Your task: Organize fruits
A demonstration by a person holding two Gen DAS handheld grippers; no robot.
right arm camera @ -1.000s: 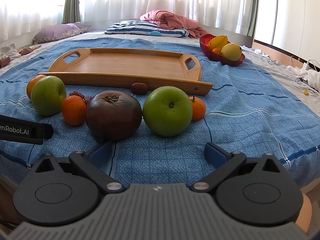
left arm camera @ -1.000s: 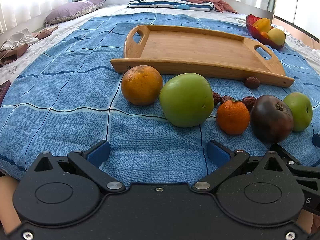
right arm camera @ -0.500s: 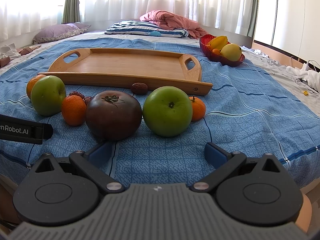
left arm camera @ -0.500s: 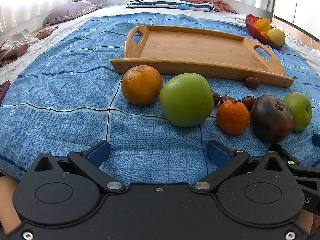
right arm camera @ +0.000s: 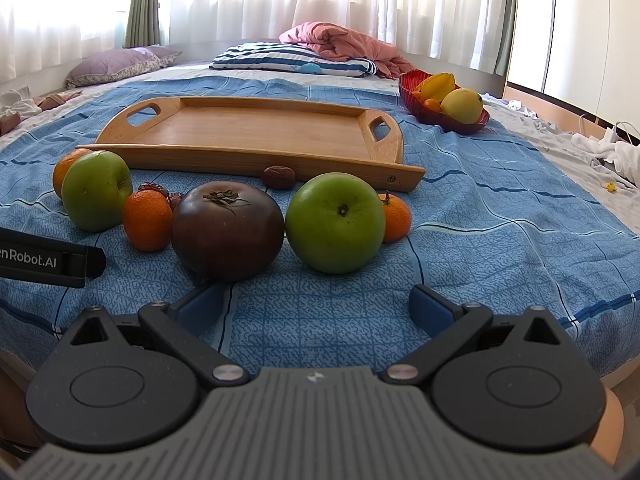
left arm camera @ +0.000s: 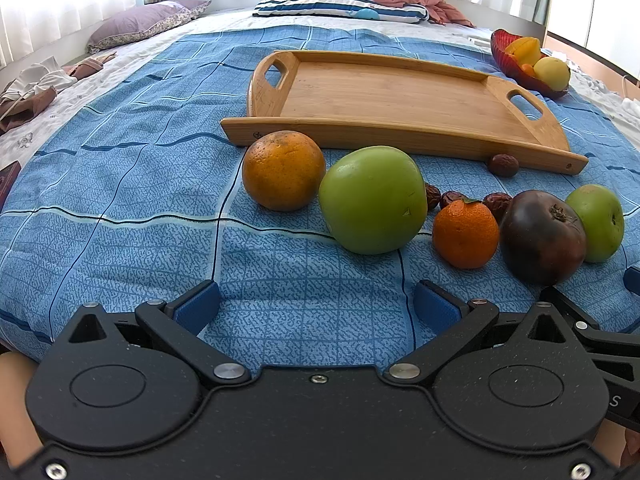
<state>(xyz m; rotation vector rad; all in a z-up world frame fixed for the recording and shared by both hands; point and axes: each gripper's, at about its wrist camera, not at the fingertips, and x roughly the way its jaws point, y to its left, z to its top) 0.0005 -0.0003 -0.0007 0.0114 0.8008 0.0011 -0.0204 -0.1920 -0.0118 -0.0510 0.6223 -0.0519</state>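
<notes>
Blue patterned bedspread carries a row of loose fruit just in front of an empty wooden tray: a large orange, 2 green apples, 2 small mandarins, a dark tomato and some dried dates. Both the left hand-held gripper and the right hand-held gripper hover low over the bed with fingers spread, grasping nothing. A red bowl of fruit sits beyond the tray.
</notes>
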